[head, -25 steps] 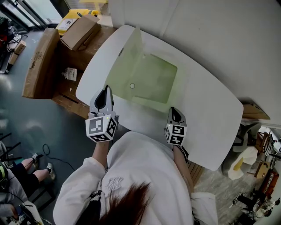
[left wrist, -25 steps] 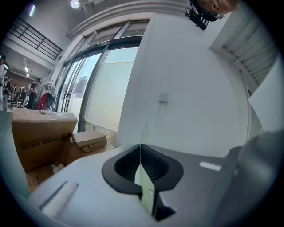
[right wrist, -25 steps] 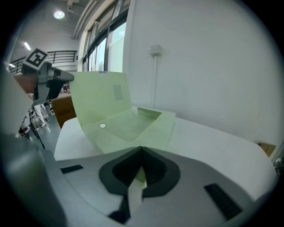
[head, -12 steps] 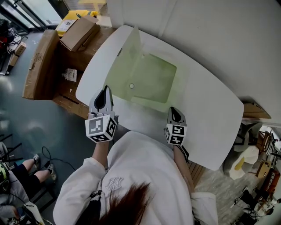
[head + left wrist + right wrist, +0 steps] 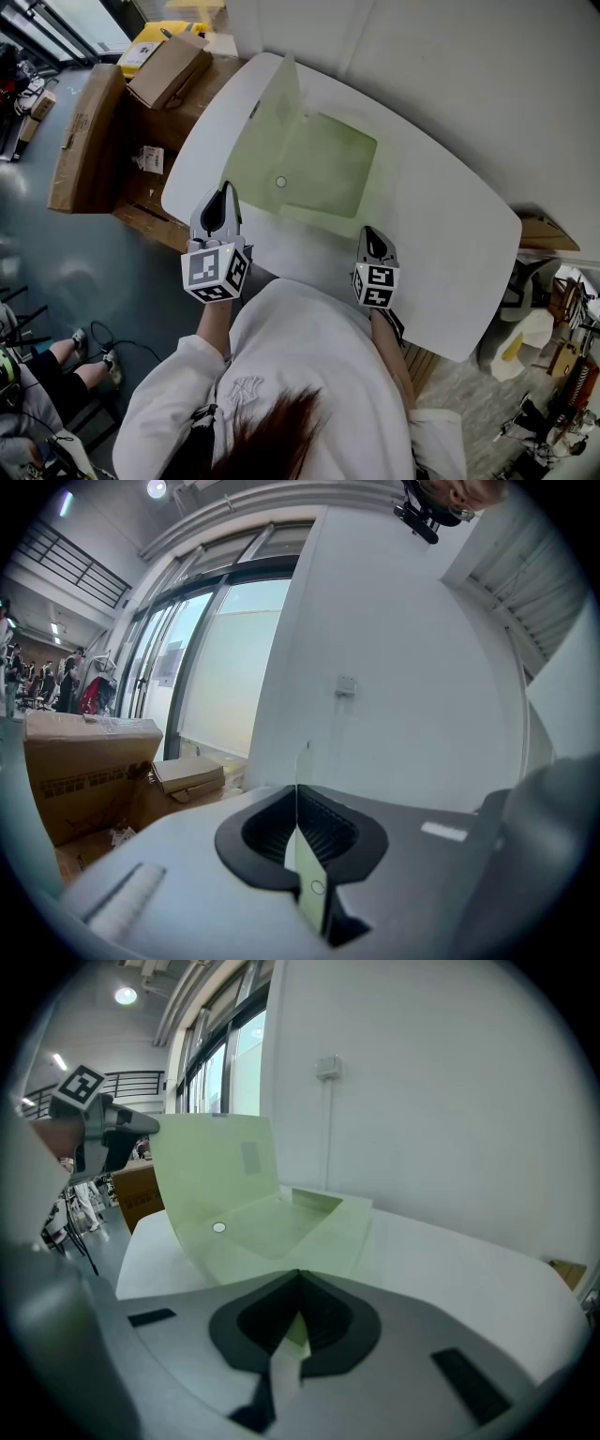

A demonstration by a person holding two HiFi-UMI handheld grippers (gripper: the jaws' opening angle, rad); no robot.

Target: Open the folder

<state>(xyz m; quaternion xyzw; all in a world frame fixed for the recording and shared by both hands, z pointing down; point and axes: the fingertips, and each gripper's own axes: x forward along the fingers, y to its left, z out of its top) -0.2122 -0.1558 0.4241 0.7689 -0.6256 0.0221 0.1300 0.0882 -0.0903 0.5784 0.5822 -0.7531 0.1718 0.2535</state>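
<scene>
Folder (image 5: 323,173), pale green, lies on the white table (image 5: 441,244) just beyond both grippers. Its crease runs near to far along its left side, and the cover stands almost upright from it. The left gripper (image 5: 226,195) is clamped on the cover's near edge. The right gripper (image 5: 373,240) pinches the bottom sheet's near right corner. Laying the cover flat likely means swinging it down to the left.
</scene>
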